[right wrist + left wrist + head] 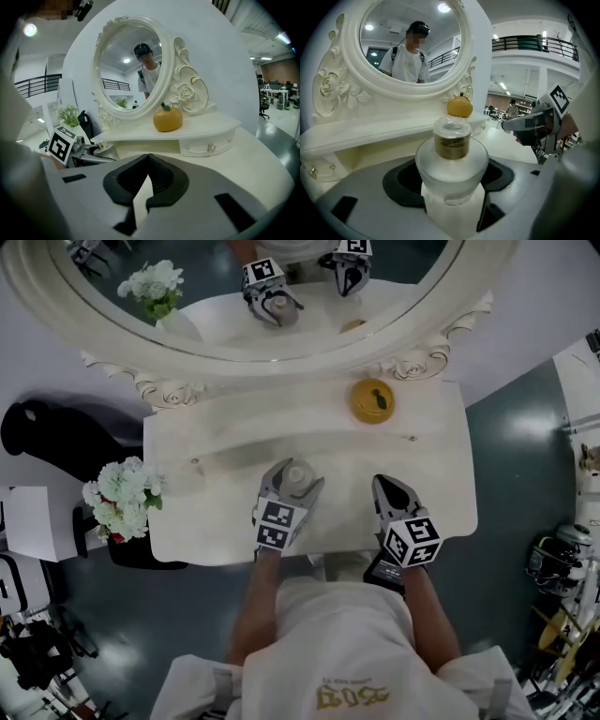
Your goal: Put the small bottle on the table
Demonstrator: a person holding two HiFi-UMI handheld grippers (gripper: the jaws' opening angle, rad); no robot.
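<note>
The small bottle is frosted glass with a brownish neck and a clear cap. It stands upright between the jaws of my left gripper, whose pads press its sides. It is over the front middle of the white dressing table; whether its base touches the top is hidden. My right gripper hovers to the right of it, apart, jaws together and empty. The left gripper view also catches the right gripper at the right.
A yellow pumpkin-shaped ornament sits on the raised shelf under the oval mirror. White flowers stand at the table's left edge. A small drawer with a knob is below the shelf. The person's body is close to the front edge.
</note>
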